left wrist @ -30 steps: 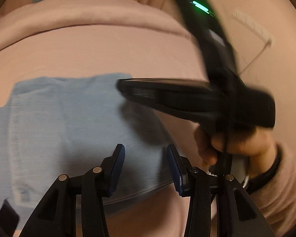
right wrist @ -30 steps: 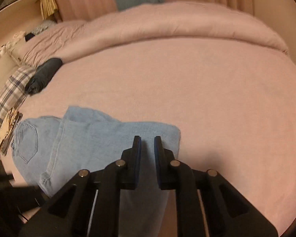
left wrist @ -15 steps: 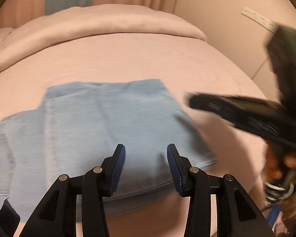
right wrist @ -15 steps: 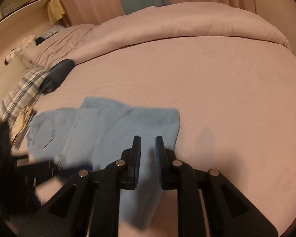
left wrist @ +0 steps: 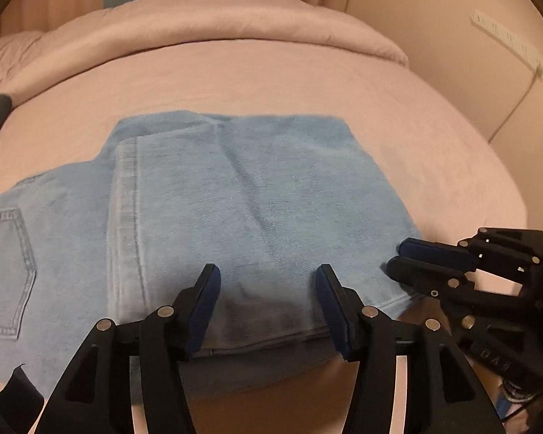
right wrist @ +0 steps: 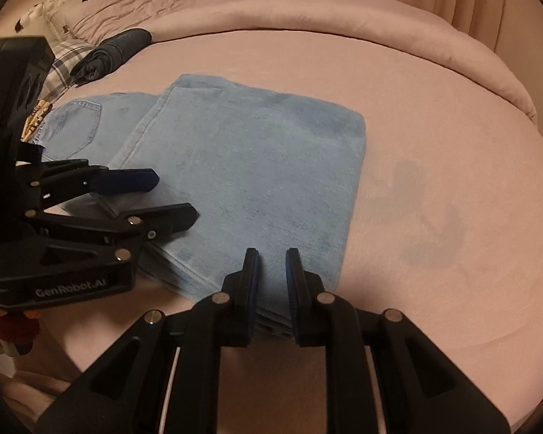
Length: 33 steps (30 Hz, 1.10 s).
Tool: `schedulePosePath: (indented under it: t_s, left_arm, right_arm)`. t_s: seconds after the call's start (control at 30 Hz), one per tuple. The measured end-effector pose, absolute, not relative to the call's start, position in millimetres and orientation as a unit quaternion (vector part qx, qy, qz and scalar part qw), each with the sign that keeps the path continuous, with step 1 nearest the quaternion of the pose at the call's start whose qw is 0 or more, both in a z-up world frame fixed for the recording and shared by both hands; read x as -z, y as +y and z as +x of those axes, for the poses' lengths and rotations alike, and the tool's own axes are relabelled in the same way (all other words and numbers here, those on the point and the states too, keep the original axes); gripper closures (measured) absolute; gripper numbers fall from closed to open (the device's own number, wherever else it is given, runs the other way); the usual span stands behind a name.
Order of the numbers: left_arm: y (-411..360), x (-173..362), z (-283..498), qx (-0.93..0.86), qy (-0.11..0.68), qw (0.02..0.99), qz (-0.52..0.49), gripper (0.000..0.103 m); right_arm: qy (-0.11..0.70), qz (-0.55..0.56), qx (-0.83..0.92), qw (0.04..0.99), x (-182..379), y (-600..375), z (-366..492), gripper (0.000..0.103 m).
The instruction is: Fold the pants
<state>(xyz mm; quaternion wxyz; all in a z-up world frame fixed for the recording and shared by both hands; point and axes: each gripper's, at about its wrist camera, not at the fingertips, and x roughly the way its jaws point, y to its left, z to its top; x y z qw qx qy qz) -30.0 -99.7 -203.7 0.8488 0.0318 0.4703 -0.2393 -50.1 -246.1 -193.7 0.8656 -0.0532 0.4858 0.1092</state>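
Light blue jeans [left wrist: 253, 188] lie folded on the pink bed [left wrist: 434, 137], with a back pocket showing at the left end [right wrist: 79, 123]. My left gripper [left wrist: 268, 278] hovers over the jeans' near folded edge. Its jaws are opening and nothing is pinched between them. In the right wrist view the left gripper [right wrist: 177, 197] reaches in from the left over the fold. My right gripper [right wrist: 271, 260] sits at the jeans' near right corner, its fingers a narrow gap apart with no cloth gripped. The left wrist view shows the right gripper [left wrist: 394, 255] touching that corner from the right.
A rolled dark garment [right wrist: 112, 54] and a plaid pillow [right wrist: 65, 65] lie at the far left of the bed. A pushed-back pink duvet [right wrist: 307, 11] rims the far side. A power strip [left wrist: 506, 43] hangs on the wall to the right. The bed's near edge is just below both grippers.
The right gripper swept off the top of the jeans to the right and came down at their near right corner. The left gripper's jaws widened and it shifted slightly over the fold.
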Motion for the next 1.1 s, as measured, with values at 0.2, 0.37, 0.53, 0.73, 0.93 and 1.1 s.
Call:
schedulePosePath:
  t_s: [0.2,0.37,0.53,0.73,0.93,1.1]
  left_arm:
    - [-80.5,206.3,-20.5,0.201,0.471,0.859,0.011,0.048]
    - [-80.0,217.9,-13.1,0.213,0.473,0.855,-0.002,0.041]
    - [-84.8,218.4,-13.4,0.218,0.475,0.852,0.014,0.037]
    - [-81.1,212.8,-12.0,0.212,0.476,0.853,-0.012,0.037]
    - [-76.2,203.4,-26.3,0.205,0.464,0.862,-0.002,0.037]
    - [-66.1,208.1,-29.5,0.218,0.462,0.859,-0.014,0.037]
  right_arm:
    - [0.454,0.007,-0.123,0.882,160.0,-266.9,-21.7,0.075]
    - [0.448,0.04,-0.102,0.887,163.9,-270.6,36.8,0.074]
    - [0.504,0.072,-0.076,0.857,192.3,-270.7,91.8,0.076]
    - [0.52,0.027,-0.068,0.851,187.8,-250.1,94.9,0.069]
    - [0.485,-0.008,-0.17,0.858,155.2,-193.2,85.9,0.064]
    - [0.521,-0.043,-0.195,0.83,185.8,-146.6,97.6,0.065]
